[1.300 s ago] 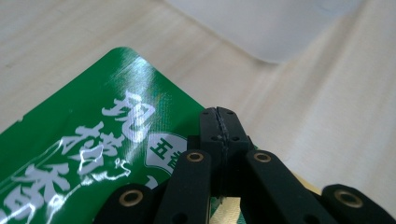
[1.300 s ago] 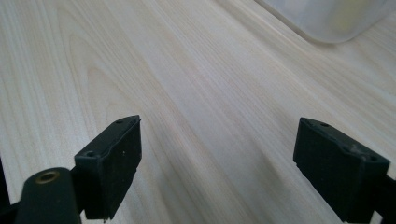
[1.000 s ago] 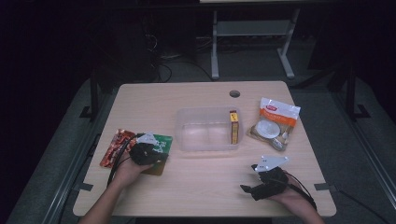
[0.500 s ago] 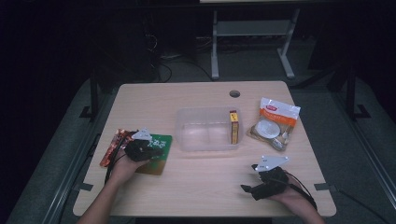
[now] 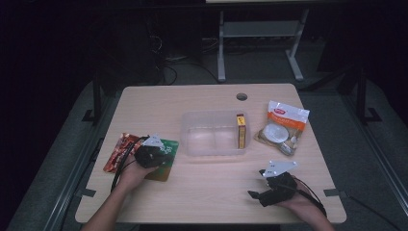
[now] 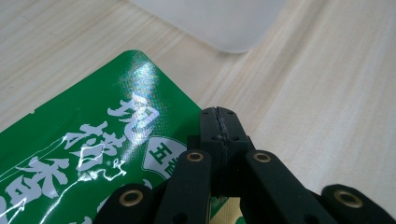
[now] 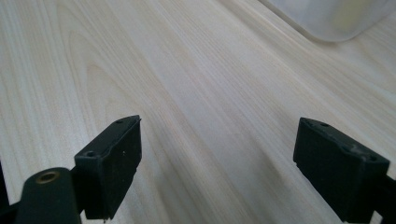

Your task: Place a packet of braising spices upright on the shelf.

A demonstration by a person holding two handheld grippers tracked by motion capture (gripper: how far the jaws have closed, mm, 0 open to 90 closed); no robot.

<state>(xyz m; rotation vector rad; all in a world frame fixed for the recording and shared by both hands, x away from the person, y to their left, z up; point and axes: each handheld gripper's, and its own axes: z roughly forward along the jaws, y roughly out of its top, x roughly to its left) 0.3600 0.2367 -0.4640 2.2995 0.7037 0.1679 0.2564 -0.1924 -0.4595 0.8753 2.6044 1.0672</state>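
High view: the left gripper [image 5: 153, 153] sits over the green packet [image 5: 167, 150] near the tabletop's left edge, jaws pressed together with nothing between them. The right gripper [image 5: 260, 195], by the front-right corner, holds its jaws wide apart.

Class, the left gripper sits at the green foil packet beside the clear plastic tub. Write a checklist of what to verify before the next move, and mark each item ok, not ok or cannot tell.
1. Left gripper shut: ok, jaws meet over the green foil packet.
2. Packet edge pinched between the jaws: cannot tell, the jaws hide the contact.
3. Clear plastic tub has free room: ok, a narrow yellow box stands at one end.
4. Right gripper open and apart from the packet: ok.
5. Red foil packet separate from the green one: cannot tell; they lie edge to edge.
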